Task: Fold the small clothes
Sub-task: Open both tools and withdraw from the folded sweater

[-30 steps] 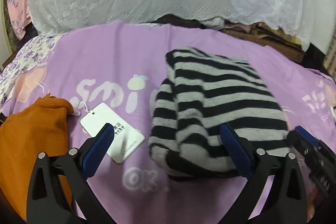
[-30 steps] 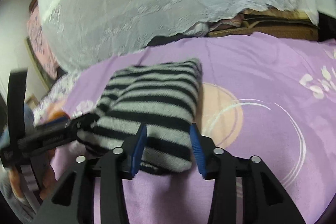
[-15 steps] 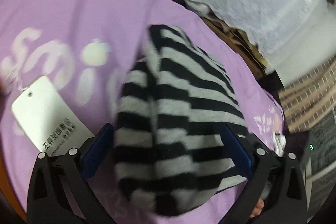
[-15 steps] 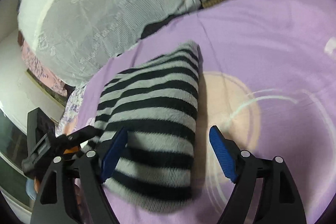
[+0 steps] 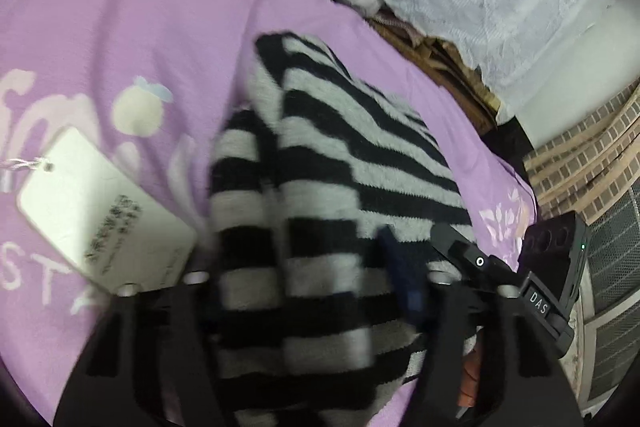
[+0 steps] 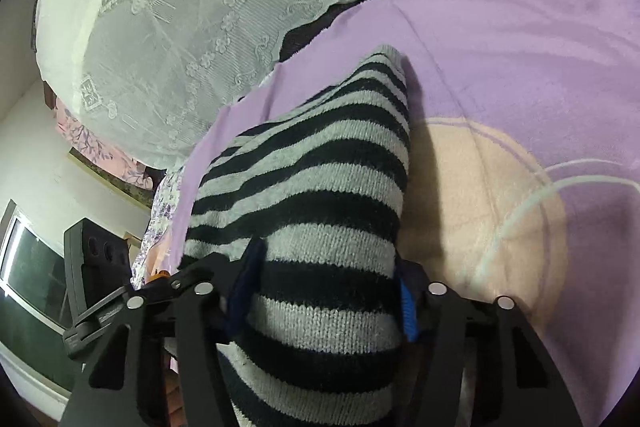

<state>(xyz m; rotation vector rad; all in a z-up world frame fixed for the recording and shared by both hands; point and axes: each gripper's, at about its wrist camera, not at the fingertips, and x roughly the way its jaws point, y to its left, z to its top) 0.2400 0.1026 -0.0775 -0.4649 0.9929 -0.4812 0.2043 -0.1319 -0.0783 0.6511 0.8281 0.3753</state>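
A folded black-and-grey striped sweater [image 5: 340, 167] lies on a purple blanket [image 5: 120, 27]. Its near end fills the space between the fingers of my left gripper [image 5: 300, 259], whose jaws are closing. One blue pad [image 5: 400, 267] digs into the knit; the other is hidden behind the fabric. In the right wrist view the same sweater [image 6: 320, 187] sits between the closing jaws of my right gripper [image 6: 328, 267], with both blue pads [image 6: 244, 287] pressed against its sides. Each gripper's body shows at the edge of the other's view.
A white hang tag [image 5: 100, 211] on a string lies on the blanket left of the sweater. A white lace cloth [image 6: 180, 7] drapes along the back, with brown bedding [image 5: 452, 67] under it. A brick-patterned wall [image 5: 580, 155] is at the right.
Both grippers have come forward and down over the sweater's near end. Their jaws, wide half a second ago, have narrowed onto the knit. The orange garment has left the view.
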